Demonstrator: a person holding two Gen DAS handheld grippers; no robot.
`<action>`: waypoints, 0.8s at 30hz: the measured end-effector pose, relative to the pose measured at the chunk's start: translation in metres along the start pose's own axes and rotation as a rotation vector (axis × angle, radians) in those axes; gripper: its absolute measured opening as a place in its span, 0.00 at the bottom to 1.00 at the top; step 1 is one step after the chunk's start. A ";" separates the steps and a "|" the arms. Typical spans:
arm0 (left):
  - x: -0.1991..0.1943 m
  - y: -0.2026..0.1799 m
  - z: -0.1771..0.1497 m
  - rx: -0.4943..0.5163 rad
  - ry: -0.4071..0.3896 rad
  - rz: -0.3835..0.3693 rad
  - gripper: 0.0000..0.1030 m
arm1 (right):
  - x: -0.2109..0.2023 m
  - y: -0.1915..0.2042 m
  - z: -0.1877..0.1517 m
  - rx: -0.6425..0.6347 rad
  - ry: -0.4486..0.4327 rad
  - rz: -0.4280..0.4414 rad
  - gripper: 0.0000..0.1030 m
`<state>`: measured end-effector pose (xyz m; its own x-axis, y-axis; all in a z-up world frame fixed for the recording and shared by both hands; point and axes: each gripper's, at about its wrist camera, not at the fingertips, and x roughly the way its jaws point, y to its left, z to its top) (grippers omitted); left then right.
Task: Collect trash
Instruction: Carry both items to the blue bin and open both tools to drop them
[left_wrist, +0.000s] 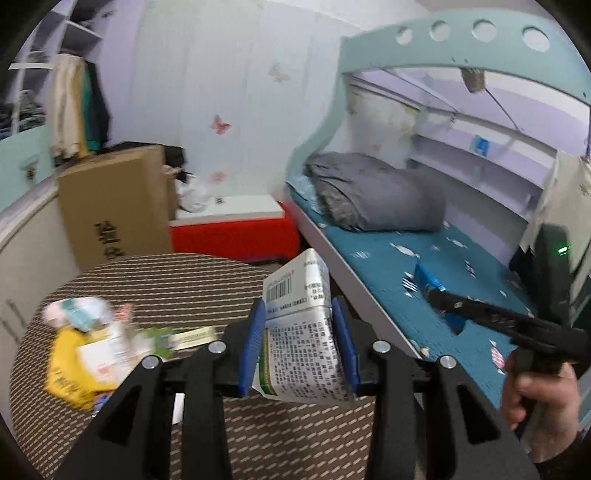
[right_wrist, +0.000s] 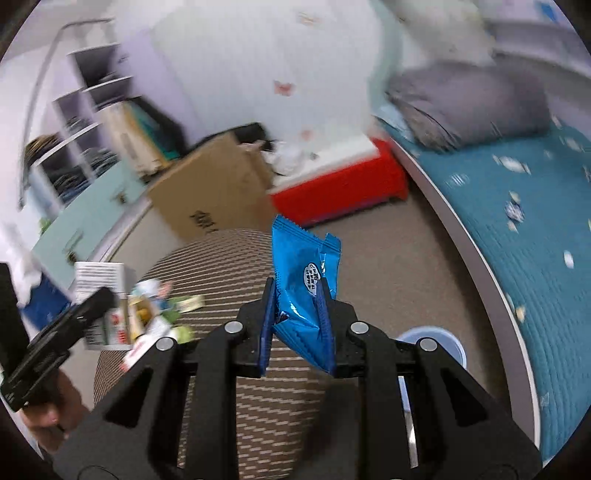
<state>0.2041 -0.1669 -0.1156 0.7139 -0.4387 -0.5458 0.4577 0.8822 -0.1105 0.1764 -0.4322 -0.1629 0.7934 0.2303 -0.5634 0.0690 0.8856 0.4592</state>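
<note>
My left gripper (left_wrist: 298, 306) is shut on a crushed white carton (left_wrist: 299, 325) with a barcode and small print, held above the right edge of the round striped table (left_wrist: 155, 280). My right gripper (right_wrist: 297, 291) is shut on a shiny blue snack wrapper (right_wrist: 301, 291), held above the table's right side (right_wrist: 236, 258). The right gripper with its wrapper also shows in the left wrist view (left_wrist: 439, 295), over the bed. The left gripper and its carton show in the right wrist view (right_wrist: 99, 291). More trash (left_wrist: 92, 347) lies in a pile on the table: a yellow packet, paper boxes, wrappers.
A light blue bin (right_wrist: 436, 341) stands on the floor right of the table. A cardboard box (left_wrist: 114, 206) and a red and white bench (left_wrist: 236, 229) stand behind the table. A bed (left_wrist: 399, 273) with a teal sheet and a grey pillow (left_wrist: 373, 197) runs along the right.
</note>
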 end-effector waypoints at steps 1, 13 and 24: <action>0.013 -0.009 0.003 0.010 0.020 -0.019 0.36 | 0.007 -0.015 0.000 0.033 0.009 -0.008 0.21; 0.160 -0.086 -0.003 0.083 0.273 -0.136 0.36 | 0.106 -0.155 -0.036 0.306 0.186 -0.112 0.24; 0.255 -0.131 -0.025 0.190 0.482 -0.144 0.36 | 0.120 -0.222 -0.054 0.475 0.179 -0.133 0.67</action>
<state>0.3129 -0.3896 -0.2610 0.3329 -0.3857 -0.8605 0.6527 0.7529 -0.0849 0.2235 -0.5793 -0.3694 0.6464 0.2307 -0.7273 0.4615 0.6408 0.6135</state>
